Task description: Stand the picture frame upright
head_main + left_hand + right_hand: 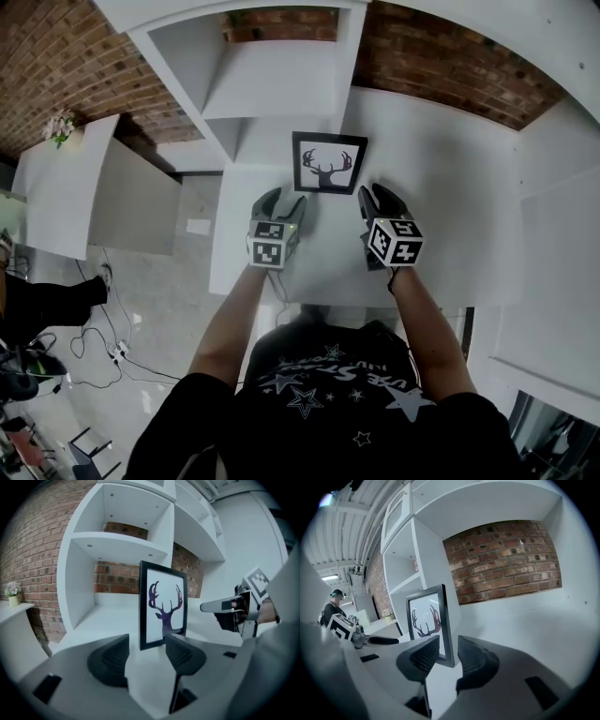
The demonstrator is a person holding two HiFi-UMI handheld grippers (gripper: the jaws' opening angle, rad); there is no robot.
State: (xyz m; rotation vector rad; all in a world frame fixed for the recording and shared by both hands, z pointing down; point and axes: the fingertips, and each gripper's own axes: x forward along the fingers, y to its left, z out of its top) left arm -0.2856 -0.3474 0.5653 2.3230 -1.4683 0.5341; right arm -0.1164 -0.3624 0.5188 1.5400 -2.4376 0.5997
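A black picture frame (328,162) with a deer-antler print stands upright on the white table (441,187), close to the shelf unit. My left gripper (281,202) is just short of its left lower corner, my right gripper (375,197) just short of its right side. Neither touches it. In the left gripper view the frame (163,604) rises beyond my open left gripper (146,654), with the right gripper (220,605) off to the right. In the right gripper view the frame (427,620) stands just past my open right gripper (449,656). Nothing is between either pair of jaws.
A white shelf unit (272,75) rises behind the frame, against a brick wall (441,56). A white counter (66,187) with a small flower pot (59,127) stands to the left. Cables (103,347) lie on the floor. A person (333,609) stands far off.
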